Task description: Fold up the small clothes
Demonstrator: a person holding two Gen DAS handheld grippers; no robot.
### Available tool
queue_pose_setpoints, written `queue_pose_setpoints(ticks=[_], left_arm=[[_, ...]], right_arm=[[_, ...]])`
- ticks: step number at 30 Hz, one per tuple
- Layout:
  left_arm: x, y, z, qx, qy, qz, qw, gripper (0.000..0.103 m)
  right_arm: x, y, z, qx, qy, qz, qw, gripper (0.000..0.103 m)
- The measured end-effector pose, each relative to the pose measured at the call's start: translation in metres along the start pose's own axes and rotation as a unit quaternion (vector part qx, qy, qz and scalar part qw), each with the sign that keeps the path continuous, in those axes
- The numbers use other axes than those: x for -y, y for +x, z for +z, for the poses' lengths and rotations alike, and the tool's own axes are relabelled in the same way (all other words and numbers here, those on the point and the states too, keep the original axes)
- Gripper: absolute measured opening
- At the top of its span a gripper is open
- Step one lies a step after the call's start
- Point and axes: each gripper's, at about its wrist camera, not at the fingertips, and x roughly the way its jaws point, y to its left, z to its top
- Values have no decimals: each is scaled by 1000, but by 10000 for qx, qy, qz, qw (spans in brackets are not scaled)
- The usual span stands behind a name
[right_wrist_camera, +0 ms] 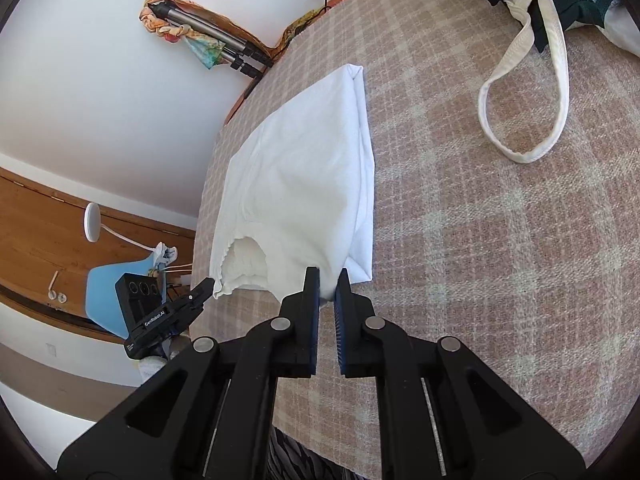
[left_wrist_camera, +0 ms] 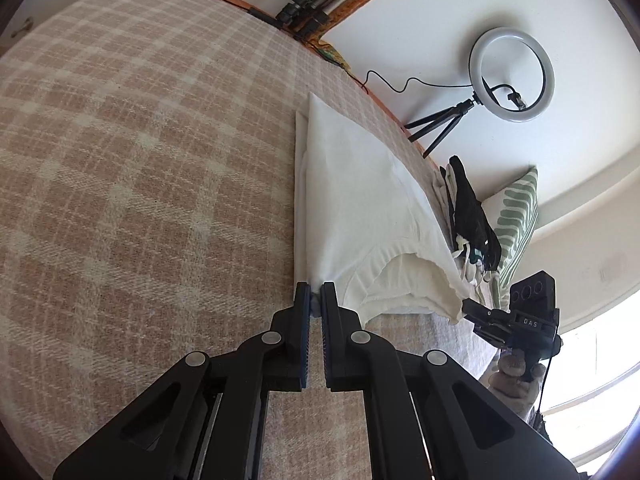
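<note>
Fingers [left_wrist_camera: 329,300] of both grippers pinching garment [left_wrist_camera: 360,208] corners.

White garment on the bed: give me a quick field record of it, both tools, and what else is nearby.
garment: white garment, partly folded lengthwise, flat on the plaid blanket
left tool: left tool shut on the near edge of the white garment
right tool: right tool shut on the other near corner of the garment
far end: lies flat, nothing holding it
nearby clothes: dark and light pile beside the garment; a white strap loop lies apart from it
background: ring light on a tripod by the wall
</note>
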Motion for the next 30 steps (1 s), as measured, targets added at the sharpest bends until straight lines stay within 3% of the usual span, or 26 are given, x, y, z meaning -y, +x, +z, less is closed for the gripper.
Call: queue_pose_setpoints(ticks=[3, 6, 8, 10, 13, 14, 16, 17, 21, 25, 30], left_arm=[[8, -3, -1, -85, 352, 283, 9989, 4], [15, -13, -2, -3, 681, 578, 9960, 4], [20, -19, 0, 132, 831, 718, 9939, 5], [27, -22, 9, 246, 906, 687, 9932, 6], [34, -17, 29, 387, 910, 651, 9930, 8], [34, -13, 36, 387, 845, 590, 9939, 12], [32, -5, 51, 371, 749, 457, 9955, 32], [30, 0, 58, 351, 709, 420, 9960, 35], [35, 15, 75, 438, 573, 458, 9963, 35], [70, 33, 65, 339, 1102, 297, 9929, 35], [106, 69, 43, -84, 1776, 132, 9840, 35]], right_arm=[[0, -1, -3, -167, -202, -190, 9995, 9], [0, -16, 1, -67, -373, -88, 9992, 9], [-3, -25, 10, 112, -475, -77, 9988, 18], [-2, -32, 21, 301, -536, -72, 9981, 33], [-2, -32, 45, 457, -574, 10, 9973, 36], [-2, -29, 53, 504, -577, -6, 9971, 36], [3, -22, 68, 478, -503, 101, 9975, 36], [6, -18, 75, 457, -454, 152, 9978, 36], [19, 4, 99, 447, -301, 151, 9984, 36], [29, 25, 115, 385, -220, 357, 9984, 36], [26, 47, 125, 182, -328, 479, 9981, 36]])
